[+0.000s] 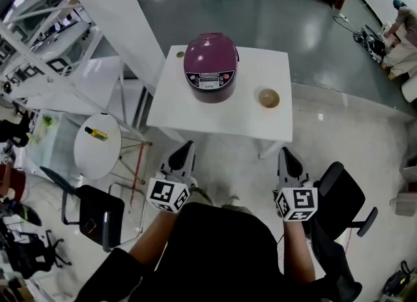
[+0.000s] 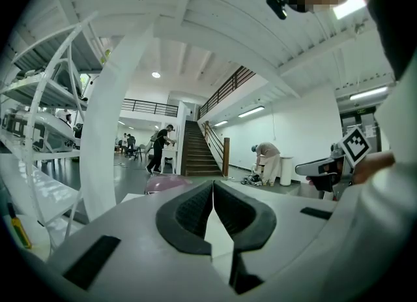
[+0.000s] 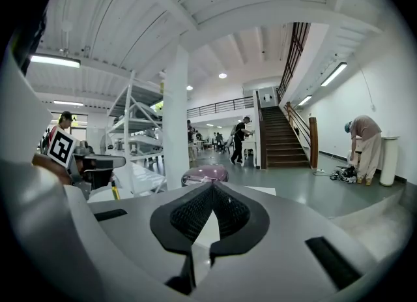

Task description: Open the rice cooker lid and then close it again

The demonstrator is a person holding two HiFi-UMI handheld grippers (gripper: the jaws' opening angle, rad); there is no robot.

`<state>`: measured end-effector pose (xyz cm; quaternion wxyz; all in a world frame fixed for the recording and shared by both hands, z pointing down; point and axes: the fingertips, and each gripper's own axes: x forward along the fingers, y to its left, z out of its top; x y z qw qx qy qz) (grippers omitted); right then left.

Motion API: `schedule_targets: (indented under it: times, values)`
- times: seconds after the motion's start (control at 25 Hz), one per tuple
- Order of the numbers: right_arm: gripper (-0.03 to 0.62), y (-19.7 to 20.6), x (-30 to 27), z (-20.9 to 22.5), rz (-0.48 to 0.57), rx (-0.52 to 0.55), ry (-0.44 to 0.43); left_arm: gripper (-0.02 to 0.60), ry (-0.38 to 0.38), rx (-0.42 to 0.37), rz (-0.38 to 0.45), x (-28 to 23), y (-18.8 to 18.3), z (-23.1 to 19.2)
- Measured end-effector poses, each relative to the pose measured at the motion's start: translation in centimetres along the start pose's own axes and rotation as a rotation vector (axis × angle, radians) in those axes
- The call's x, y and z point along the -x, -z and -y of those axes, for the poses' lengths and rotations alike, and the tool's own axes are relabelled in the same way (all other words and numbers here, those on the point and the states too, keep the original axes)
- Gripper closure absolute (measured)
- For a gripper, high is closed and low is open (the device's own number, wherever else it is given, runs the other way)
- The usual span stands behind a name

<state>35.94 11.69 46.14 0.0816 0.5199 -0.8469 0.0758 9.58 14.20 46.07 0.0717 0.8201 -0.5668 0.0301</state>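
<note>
A purple rice cooker [image 1: 210, 67] with its lid down stands on the white table [image 1: 182, 108], its control panel facing me. Its domed top shows beyond the jaws in the left gripper view [image 2: 166, 183] and the right gripper view [image 3: 204, 175]. My left gripper [image 1: 186, 147] is held near the table's front edge on the left, shut with nothing between its fingers. My right gripper [image 1: 287, 154] hovers just off the table's front right corner, also shut and empty. Both point toward the cooker and are well short of it.
A small tan bowl [image 1: 268, 98] sits on the table right of the cooker, and a little round object [image 1: 180, 54] lies at its back left. A round white side table [image 1: 96, 145] with a yellow bottle, black chairs [image 1: 91, 212], and a white shelving rack [image 1: 39, 40] stand around.
</note>
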Motion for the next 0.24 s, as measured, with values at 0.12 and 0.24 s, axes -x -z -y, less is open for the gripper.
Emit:
schedule_targets:
  times: [0.12,0.24]
  values:
    - [0.595,0.16,-0.13,-0.08,-0.005,0.003,-0.004,0.577,0.004,0.007,-0.001,0.22,0.18,0.41]
    - [0.595,0.25,-0.09,-0.31,-0.008,0.004,-0.005,0.577,0.007,-0.016,-0.018,0.60,0.51,0.80]
